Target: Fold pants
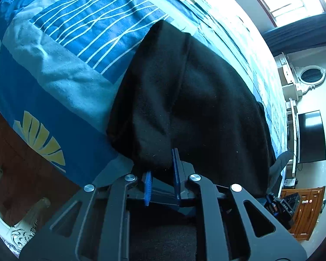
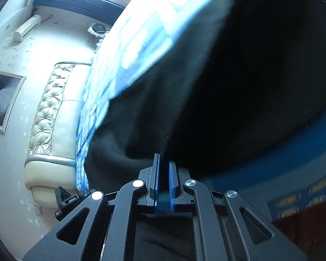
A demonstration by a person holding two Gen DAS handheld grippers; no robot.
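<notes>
bright window (image 1: 291, 2) | tufted headboard (image 2: 52, 108) | wooden cabinet (image 1: 308, 208)

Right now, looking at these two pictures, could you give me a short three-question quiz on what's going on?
1. True or false: the left tongs are shut on the black pants.
2. What do the pants lie on? A) a wooden table B) a blue patterned bedspread C) the floor
3. Fill in: the right tongs pinch the ____ fabric of the pants.

Key: 1 true; 2 B; 3 black.
</notes>
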